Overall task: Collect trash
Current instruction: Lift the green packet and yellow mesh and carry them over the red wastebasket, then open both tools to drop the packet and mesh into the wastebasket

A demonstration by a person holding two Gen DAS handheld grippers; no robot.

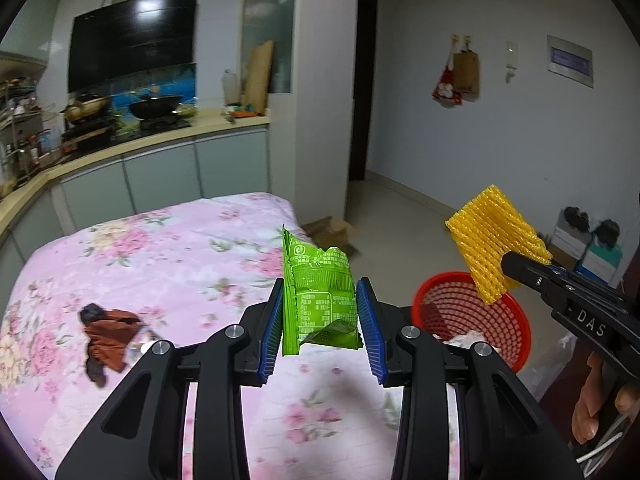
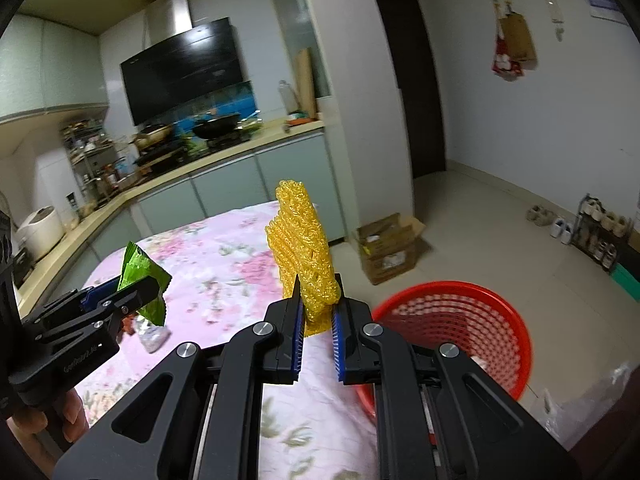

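My left gripper (image 1: 320,312) is shut on a crumpled green snack wrapper (image 1: 318,300), held upright above the floral table cover (image 1: 160,248). My right gripper (image 2: 318,308) is shut on a yellow foam fruit net (image 2: 304,252) that sticks up between its blue pads. In the left wrist view the yellow foam net (image 1: 494,240) hangs over the near rim of the red mesh basket (image 1: 472,320). The red mesh basket (image 2: 460,320) stands beside the table's right edge with some pale trash inside. From the right wrist view the green wrapper (image 2: 144,280) shows in the left gripper (image 2: 132,292).
A brown crumpled wrapper (image 1: 110,336) and a small clear packet (image 2: 152,334) lie on the table cover. An open cardboard box (image 2: 390,246) sits on the tiled floor behind the basket. A kitchen counter (image 1: 120,144) runs along the far side. Shoes and a rack (image 2: 600,232) line the right wall.
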